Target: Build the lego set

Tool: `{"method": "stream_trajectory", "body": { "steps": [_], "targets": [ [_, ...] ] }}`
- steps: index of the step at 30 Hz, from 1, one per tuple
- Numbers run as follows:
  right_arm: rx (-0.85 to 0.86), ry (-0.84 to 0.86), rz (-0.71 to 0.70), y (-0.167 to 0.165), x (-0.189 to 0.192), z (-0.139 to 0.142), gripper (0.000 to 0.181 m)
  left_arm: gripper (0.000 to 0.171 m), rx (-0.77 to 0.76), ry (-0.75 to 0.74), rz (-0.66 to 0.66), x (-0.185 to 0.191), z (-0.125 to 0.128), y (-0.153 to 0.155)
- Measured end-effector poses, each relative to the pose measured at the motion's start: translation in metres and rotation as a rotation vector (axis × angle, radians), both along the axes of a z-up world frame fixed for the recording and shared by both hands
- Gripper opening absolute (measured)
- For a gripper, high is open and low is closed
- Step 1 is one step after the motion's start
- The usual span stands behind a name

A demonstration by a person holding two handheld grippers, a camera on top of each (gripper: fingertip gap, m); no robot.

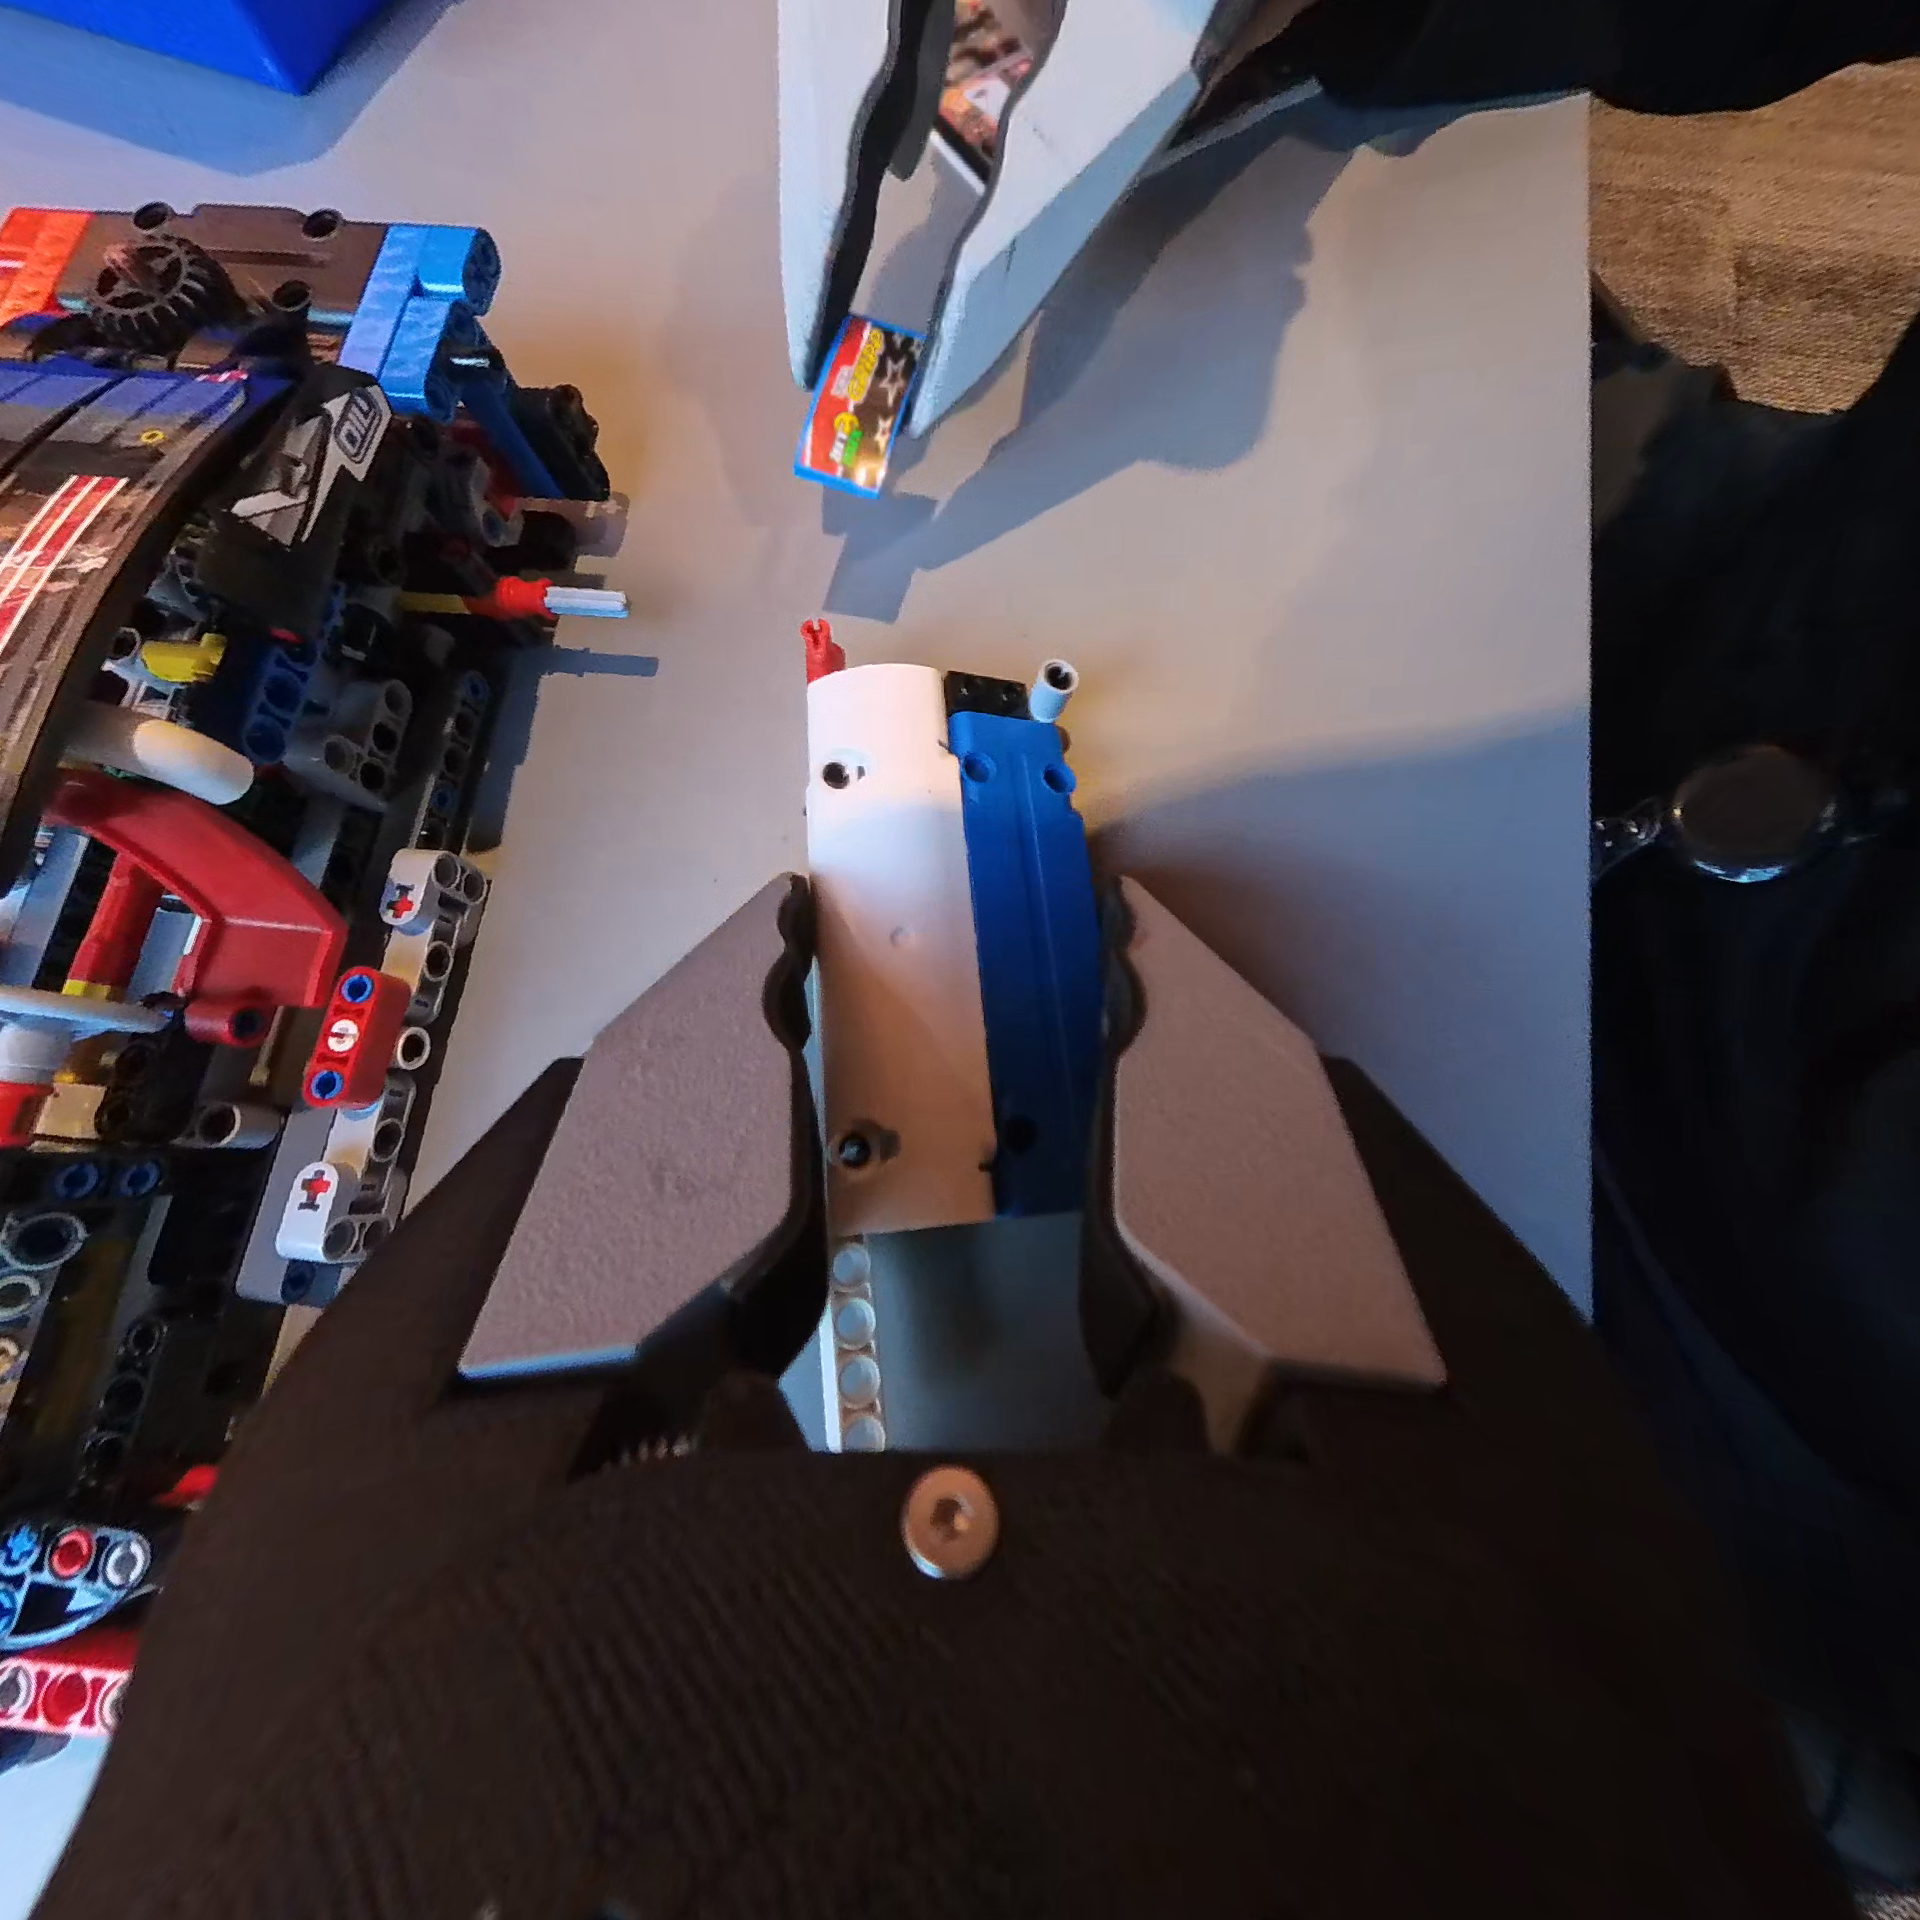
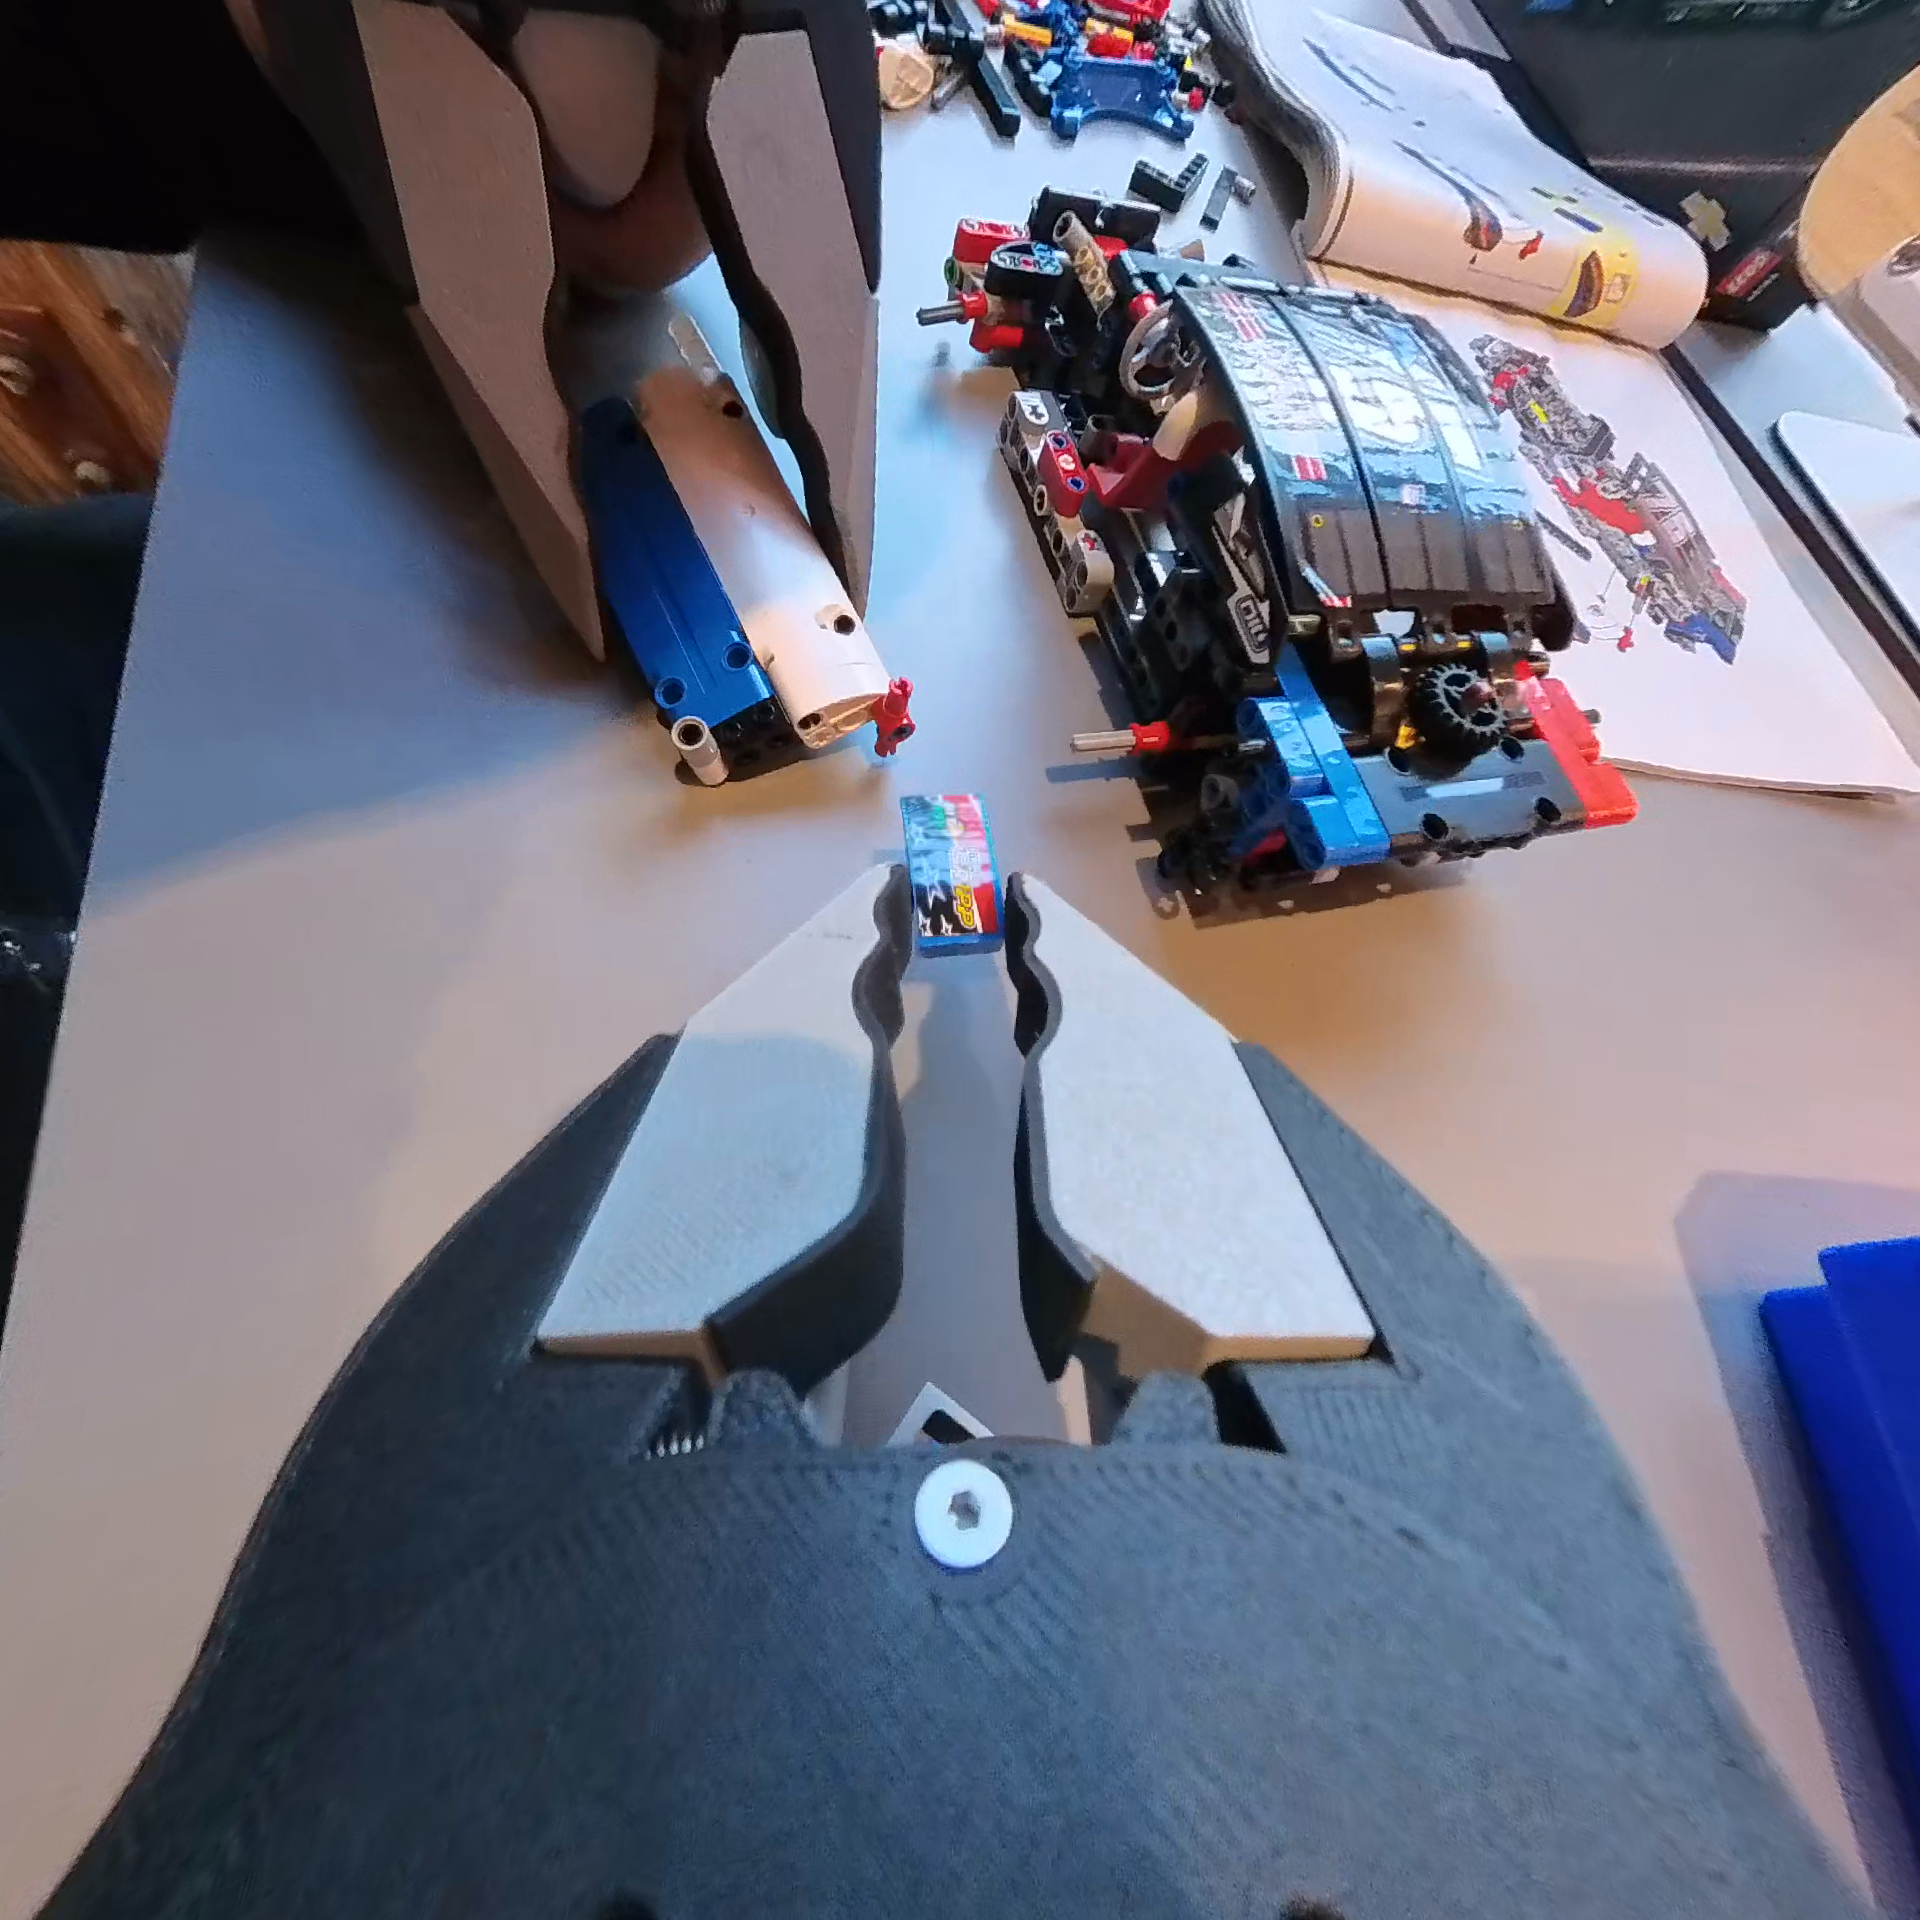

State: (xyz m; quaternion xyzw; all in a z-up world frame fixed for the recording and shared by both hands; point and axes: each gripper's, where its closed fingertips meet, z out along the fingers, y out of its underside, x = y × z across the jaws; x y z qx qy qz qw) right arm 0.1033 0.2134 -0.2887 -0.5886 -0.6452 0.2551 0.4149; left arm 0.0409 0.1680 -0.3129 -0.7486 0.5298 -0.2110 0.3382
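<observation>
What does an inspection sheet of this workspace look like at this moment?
Surface: pale table, lit warm.
Job's things: white-and-blue subassembly; stickered blue tile; partly built car; open instruction booklet.
Clutter: loose pieces at the far edge; blue block.
Grippers: left gripper shut on the subassembly; right gripper straddles the tile, contact unclear.
Cables: nothing seen.
Surroundings: dark boxes beyond the booklet.

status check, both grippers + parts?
Left gripper shut on white-and-blue subassembly. Right gripper at stickered blue tile, grip unclear. Car model beside them, path unobstructed.
</observation>
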Motion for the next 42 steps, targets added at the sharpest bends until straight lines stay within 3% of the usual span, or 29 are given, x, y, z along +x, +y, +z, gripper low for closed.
{"method": "stream_trajectory", "body": {
  "steps": [27, 42],
  "targets": [
    [0.079, -0.011, 0.166, -0.032, -0.006, -0.001, 0.015, 0.053, -0.039, -0.007, -0.001, 0.001, -0.001, 0.001],
    [0.048, 0.014, 0.152, -0.029, -0.005, 0.003, 0.015, 0.053, -0.045, -0.008, -0.001, 0.001, -0.001, 0.002]
  ]
}}
